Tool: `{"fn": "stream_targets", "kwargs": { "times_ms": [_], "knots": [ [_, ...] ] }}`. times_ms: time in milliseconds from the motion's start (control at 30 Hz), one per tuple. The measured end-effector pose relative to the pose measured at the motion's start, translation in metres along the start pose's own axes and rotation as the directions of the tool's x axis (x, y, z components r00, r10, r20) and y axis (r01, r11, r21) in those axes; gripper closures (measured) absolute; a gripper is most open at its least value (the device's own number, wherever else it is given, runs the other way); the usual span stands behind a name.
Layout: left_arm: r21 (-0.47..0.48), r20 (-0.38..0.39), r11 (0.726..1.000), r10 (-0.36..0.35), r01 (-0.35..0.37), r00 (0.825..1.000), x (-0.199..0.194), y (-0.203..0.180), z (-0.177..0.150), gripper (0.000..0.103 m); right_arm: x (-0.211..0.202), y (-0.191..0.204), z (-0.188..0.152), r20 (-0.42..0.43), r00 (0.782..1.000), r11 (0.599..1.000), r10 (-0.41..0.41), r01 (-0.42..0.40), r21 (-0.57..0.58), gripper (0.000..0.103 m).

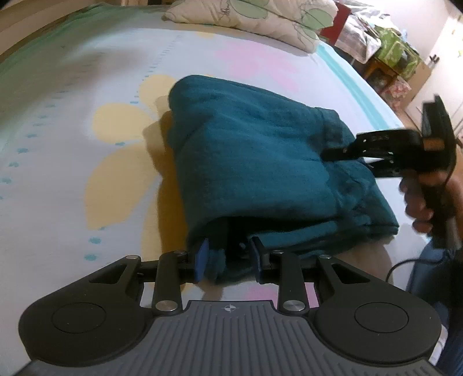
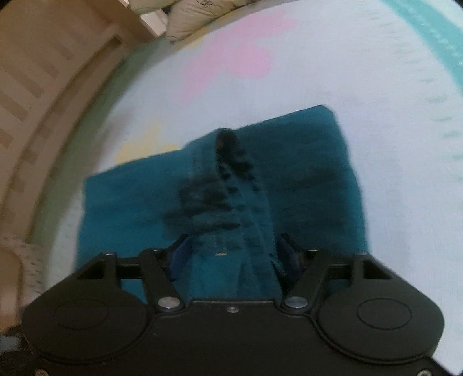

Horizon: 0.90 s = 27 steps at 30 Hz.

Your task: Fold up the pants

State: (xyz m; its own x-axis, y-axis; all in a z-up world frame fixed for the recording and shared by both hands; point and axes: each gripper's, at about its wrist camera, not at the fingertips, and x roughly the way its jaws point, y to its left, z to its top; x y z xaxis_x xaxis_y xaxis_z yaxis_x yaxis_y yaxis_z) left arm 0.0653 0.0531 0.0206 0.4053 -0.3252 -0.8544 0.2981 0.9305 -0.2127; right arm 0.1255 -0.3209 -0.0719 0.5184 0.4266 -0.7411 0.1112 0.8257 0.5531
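Teal fleece pants lie partly folded on the bed, with the near layer lifted. My left gripper is shut on the near edge of the pants, with cloth bunched between its blue pads. My right gripper is shut on the gathered elastic waistband of the pants and holds it above the flat layer. The right gripper also shows in the left wrist view at the pants' right side, held by a hand.
The bed sheet is pale with yellow and pink flower prints. A leaf-print pillow lies at the far end. A wooden bed frame runs along the left. Cluttered furniture stands beyond the bed's right edge.
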Motion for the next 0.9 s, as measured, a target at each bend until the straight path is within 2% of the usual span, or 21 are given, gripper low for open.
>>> {"fn": "stream_targets", "kwargs": {
  "times_ms": [67, 167, 267, 467, 600, 667, 767, 900],
  "knots": [
    [0.025, 0.001, 1.0, 0.009, -0.009, 1.0, 0.001, -0.006, 0.0, 0.073, -0.006, 0.005, 0.008, -0.029, 0.999, 0.997, 0.046, -0.044, 0.064, 0.083],
    [0.062, 0.019, 0.997, 0.036, -0.037, 0.999, 0.0, -0.015, -0.001, 0.073, -0.038, 0.022, 0.024, 0.015, 0.992, 0.986, 0.123, -0.124, 0.109, 0.084],
    [0.072, 0.042, 0.996, 0.055, -0.058, 0.998, -0.002, -0.021, -0.001, 0.073, -0.071, 0.039, 0.043, 0.081, 0.974, 0.961, 0.212, -0.222, 0.165, 0.084],
    [0.094, 0.066, 0.994, 0.057, -0.063, 0.996, -0.002, -0.033, -0.001, 0.073, -0.104, 0.071, 0.061, 0.16, 0.962, 0.957, 0.223, -0.247, 0.153, 0.084],
    [0.113, 0.075, 0.992, 0.055, -0.063, 0.996, -0.003, -0.04, -0.001, 0.073, -0.11, 0.076, 0.058, 0.171, 0.969, 0.967, 0.178, -0.205, 0.153, 0.084],
    [0.119, 0.08, 0.992, 0.037, -0.047, 0.996, -0.007, -0.04, -0.001, 0.073, -0.099, 0.074, 0.052, 0.171, 0.971, 0.964, 0.169, -0.199, 0.178, 0.084],
    [0.13, 0.075, 0.991, 0.023, -0.032, 0.997, -0.013, -0.037, -0.002, 0.073, -0.104, 0.055, 0.041, 0.169, 0.982, 0.972, 0.079, -0.113, 0.204, 0.084],
    [0.118, 0.07, 0.993, 0.01, -0.019, 0.997, -0.018, -0.028, 0.003, 0.073, -0.097, 0.016, 0.021, 0.128, 0.991, 0.962, -0.049, 0.012, 0.274, 0.084]
  ]
}}
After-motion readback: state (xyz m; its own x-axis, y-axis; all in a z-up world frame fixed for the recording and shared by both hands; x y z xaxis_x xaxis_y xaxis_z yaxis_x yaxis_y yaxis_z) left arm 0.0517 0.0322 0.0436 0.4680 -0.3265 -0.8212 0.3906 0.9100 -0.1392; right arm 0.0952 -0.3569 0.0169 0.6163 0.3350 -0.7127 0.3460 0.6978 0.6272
